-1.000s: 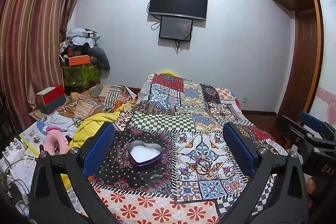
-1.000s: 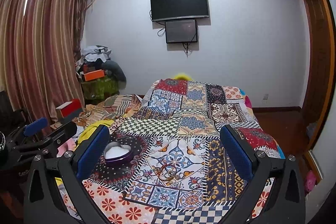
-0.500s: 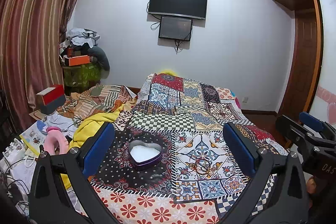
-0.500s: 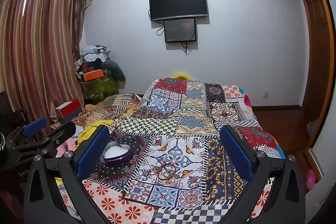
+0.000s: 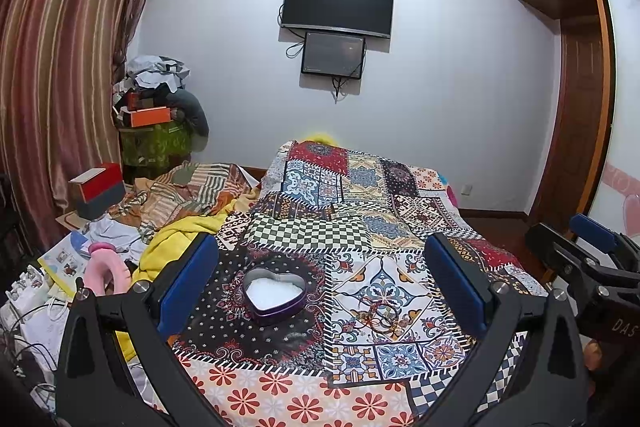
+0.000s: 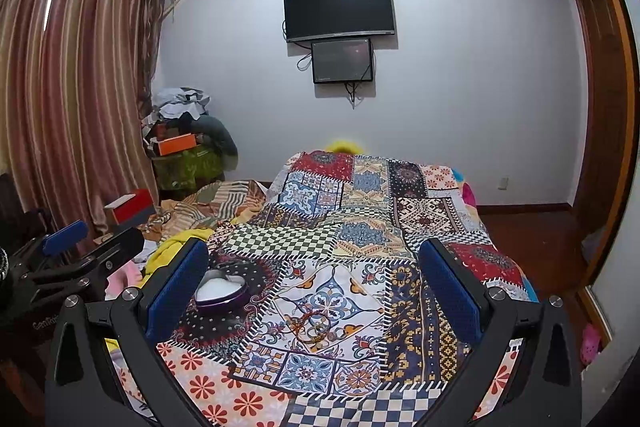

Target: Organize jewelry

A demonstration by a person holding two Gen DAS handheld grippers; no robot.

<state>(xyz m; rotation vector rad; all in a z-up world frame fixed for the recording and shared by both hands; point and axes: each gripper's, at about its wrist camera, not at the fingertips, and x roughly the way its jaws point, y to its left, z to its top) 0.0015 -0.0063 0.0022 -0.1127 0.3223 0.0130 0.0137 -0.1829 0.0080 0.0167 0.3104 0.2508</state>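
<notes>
A purple heart-shaped tin (image 5: 275, 297) (image 6: 221, 292) with a white lining sits open on the patchwork bedspread (image 5: 360, 211) (image 6: 340, 227). To its right lies a small tangle of bracelets and rings (image 5: 378, 315) (image 6: 316, 327). My left gripper (image 5: 322, 289) hovers open above the near end of the bed, the tin between its blue pads. My right gripper (image 6: 312, 295) is open too, with the jewelry pile between its fingers and well below them. Each gripper shows at the edge of the other's view: the right one (image 5: 592, 259) and the left one (image 6: 80, 259).
Left of the bed are a yellow blanket (image 5: 172, 247), a striped cloth (image 5: 188, 191), a red box (image 5: 98, 189), a pink item (image 5: 108, 267) and stacked clutter (image 5: 160, 115) by the curtain. A TV (image 5: 338, 5) hangs on the far wall. A wooden door (image 5: 576, 131) stands right.
The right wrist view has tipped slightly, the room sitting a little higher in frame. The left gripper has barely moved. Both stay open and empty.
</notes>
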